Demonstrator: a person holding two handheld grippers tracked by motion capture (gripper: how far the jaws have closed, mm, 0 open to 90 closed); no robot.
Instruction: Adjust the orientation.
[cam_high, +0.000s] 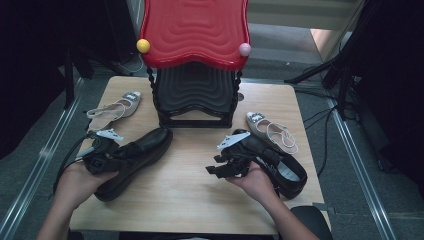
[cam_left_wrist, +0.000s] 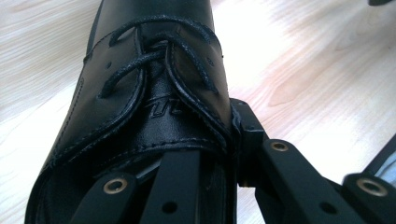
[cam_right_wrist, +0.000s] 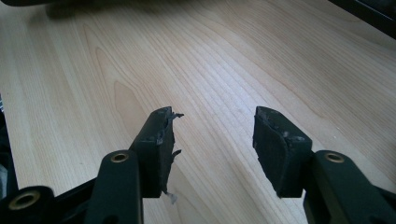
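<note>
While the black lace-up shoe (cam_high: 135, 160) lies on its side near the counter's (cam_high: 190, 200) left edge, the left gripper (cam_high: 102, 155) clamps its collar, one jaw inside the opening, probably to lift it toward the red-topped shoe rack (cam_high: 195, 100) at the back edge. The right gripper (cam_high: 225, 162) waits half open and empty by the second black shoe (cam_high: 280, 165) near the right edge.

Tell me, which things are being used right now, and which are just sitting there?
In use:
- left gripper, shut on the black lace-up shoe
- right gripper, jaws open, nothing between them

Just lying about:
- other black shoe, behind the right hand
- two pale strappy shoes
- red and black rack
- wooden table
</note>
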